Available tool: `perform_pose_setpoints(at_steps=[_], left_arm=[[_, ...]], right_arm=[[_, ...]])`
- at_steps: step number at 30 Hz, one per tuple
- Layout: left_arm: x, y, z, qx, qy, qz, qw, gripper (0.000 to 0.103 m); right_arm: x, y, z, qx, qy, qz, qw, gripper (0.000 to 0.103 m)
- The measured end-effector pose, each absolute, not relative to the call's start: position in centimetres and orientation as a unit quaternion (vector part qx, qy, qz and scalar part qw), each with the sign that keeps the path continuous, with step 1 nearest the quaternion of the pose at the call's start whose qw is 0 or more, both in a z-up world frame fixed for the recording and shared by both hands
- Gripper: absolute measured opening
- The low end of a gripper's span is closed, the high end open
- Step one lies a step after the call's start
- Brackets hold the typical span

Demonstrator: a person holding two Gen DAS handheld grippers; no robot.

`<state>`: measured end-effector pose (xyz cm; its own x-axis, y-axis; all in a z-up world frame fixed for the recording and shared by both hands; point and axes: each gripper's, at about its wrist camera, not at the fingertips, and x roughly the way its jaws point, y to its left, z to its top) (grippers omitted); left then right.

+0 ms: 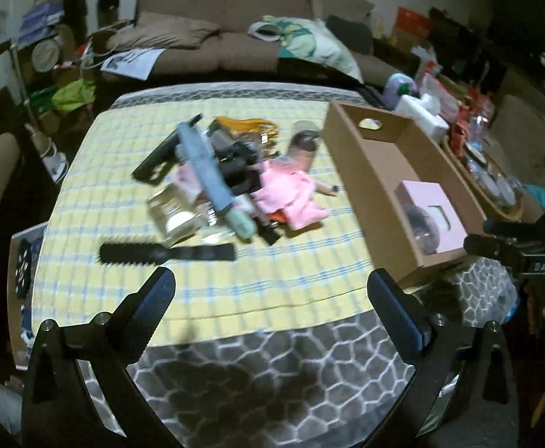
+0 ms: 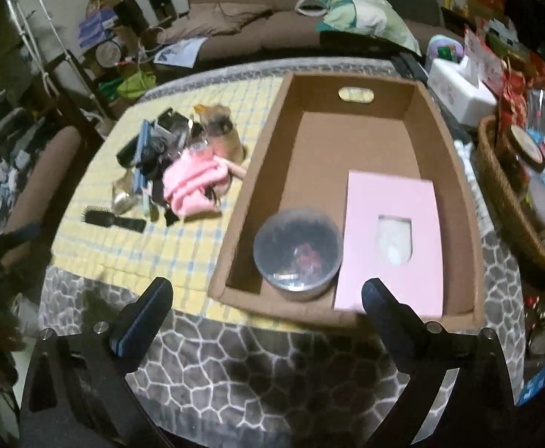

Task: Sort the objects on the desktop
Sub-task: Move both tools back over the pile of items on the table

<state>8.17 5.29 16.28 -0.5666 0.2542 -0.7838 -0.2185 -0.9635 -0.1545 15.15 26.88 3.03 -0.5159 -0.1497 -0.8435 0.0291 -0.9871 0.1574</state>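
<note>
A heap of loose objects lies on the yellow checked cloth (image 1: 235,291): a folded blue umbrella (image 1: 205,171), a pink cloth (image 1: 291,194), a glass jar (image 1: 175,216) and a black hairbrush (image 1: 164,252) nearest me. A brown cardboard box (image 2: 265,142) stands to their right, holding a pink tissue box (image 2: 392,231) and a round clear tub (image 2: 296,250). My left gripper (image 1: 272,291) is open over the cloth's near edge, short of the hairbrush, with nothing between its fingers. My right gripper (image 2: 267,298) is open and empty over the box's near wall.
A brown sofa (image 1: 227,26) with a cushion stands behind the table. A wicker basket (image 2: 504,194) of clutter and a white tissue box (image 2: 459,86) crowd the right side. A grey stone-pattern cover (image 2: 254,366) shows at the table's near edge. The other gripper (image 1: 515,254) shows at the right.
</note>
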Motion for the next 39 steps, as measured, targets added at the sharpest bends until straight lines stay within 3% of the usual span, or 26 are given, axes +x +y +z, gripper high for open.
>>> perform_pose_setpoints(at_steps=[5, 8, 11, 12, 13, 16, 27, 29, 30, 31, 39], left_arm=[[8.7, 2.6, 15.1, -0.456, -0.028, 0.882, 0.117, 0.103], [8.7, 1.4, 14.0, -0.466, -0.032, 0.877, 0.111, 0.103], [8.5, 0.4, 13.1, -0.474, -0.033, 0.873, 0.106, 0.103], [8.4, 0.1, 12.8, -0.476, -0.034, 0.872, 0.105, 0.103], [8.3, -0.2, 12.5, -0.478, -0.035, 0.872, 0.103, 0.103], [8.0, -1.5, 11.7, -0.484, -0.042, 0.869, 0.093, 0.103], [6.4, -3.5, 9.2, -0.501, -0.050, 0.860, 0.082, 0.103], [6.1, -3.6, 9.0, -0.499, -0.052, 0.861, 0.084, 0.103], [5.9, -3.7, 9.0, -0.498, -0.053, 0.862, 0.084, 0.103], [5.6, -3.9, 8.9, -0.497, -0.053, 0.862, 0.082, 0.103], [2.7, -6.8, 7.5, -0.495, -0.076, 0.864, 0.048, 0.103]], right_arm=[[14.8, 26.5, 1.8, 0.488, -0.085, -0.868, 0.040, 0.103], [13.6, 24.9, 0.9, 0.491, -0.089, -0.865, 0.046, 0.096], [12.1, 23.3, -0.6, 0.508, -0.077, -0.856, 0.050, 0.077], [11.7, 22.7, -1.2, 0.515, -0.065, -0.854, 0.048, 0.069], [11.4, 22.3, -1.9, 0.522, -0.054, -0.850, 0.046, 0.050], [11.4, 21.6, -2.6, 0.525, -0.027, -0.850, 0.045, 0.029], [12.8, 22.0, -1.4, 0.544, -0.018, -0.835, 0.080, 0.030], [12.7, 22.0, -0.4, 0.529, -0.030, -0.845, 0.073, 0.047], [12.8, 21.8, 0.4, 0.516, -0.035, -0.853, 0.072, 0.063], [12.9, 21.5, 1.5, 0.498, -0.040, -0.863, 0.075, 0.070], [10.6, 15.1, 5.0, 0.443, -0.043, -0.883, 0.150, 0.073]])
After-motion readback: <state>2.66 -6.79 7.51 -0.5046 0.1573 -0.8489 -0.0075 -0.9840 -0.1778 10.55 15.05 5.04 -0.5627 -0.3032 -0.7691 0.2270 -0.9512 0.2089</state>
